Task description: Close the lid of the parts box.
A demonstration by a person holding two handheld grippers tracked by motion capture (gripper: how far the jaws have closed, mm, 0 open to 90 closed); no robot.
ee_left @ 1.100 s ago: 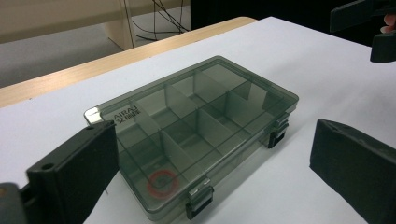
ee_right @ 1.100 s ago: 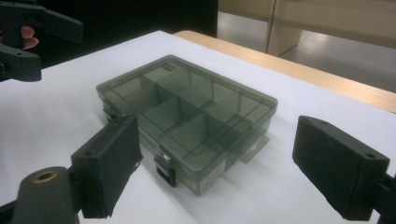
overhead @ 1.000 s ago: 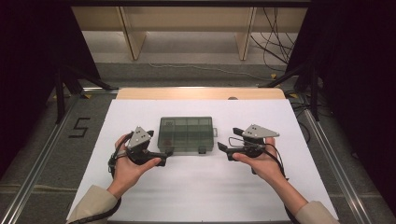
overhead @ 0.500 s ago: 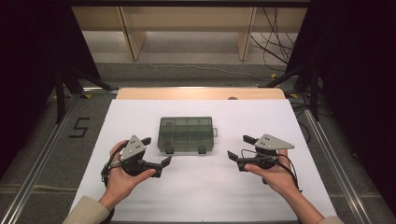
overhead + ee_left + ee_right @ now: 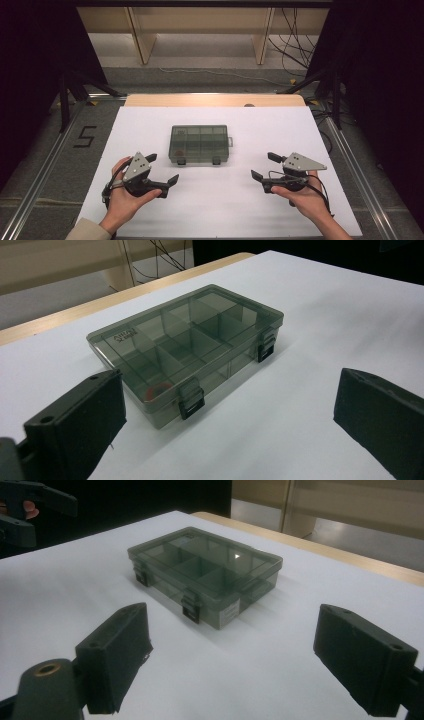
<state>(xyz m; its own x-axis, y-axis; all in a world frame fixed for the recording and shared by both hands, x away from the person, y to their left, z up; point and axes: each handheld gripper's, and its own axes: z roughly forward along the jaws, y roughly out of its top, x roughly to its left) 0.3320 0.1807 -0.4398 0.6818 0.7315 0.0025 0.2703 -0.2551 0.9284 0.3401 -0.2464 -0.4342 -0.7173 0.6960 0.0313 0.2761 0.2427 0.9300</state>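
Note:
A smoky translucent compartment box (image 5: 200, 144) lies shut with two black latches on the white table (image 5: 220, 210). It also appears in the left gripper view (image 5: 185, 345) and the right gripper view (image 5: 205, 570). A small red item (image 5: 157, 390) sits in one front compartment. My left gripper (image 5: 162, 168) is held to the box's front left, open and holding nothing (image 5: 230, 390). My right gripper (image 5: 264, 166) is held to the front right, also open and holding nothing (image 5: 232, 630). Both stand apart from the box, jaws pointing toward it.
A wooden strip (image 5: 215, 100) edges the table's far side. Behind it are shelf legs (image 5: 142, 45) and cables (image 5: 295, 40). A "5" mark (image 5: 85, 136) is on the floor at left. Metal rails (image 5: 355, 175) run along both table sides.
Both hands have drawn back from the box toward the table's near edge and spread outward. The jaws stay open; the box has not moved.

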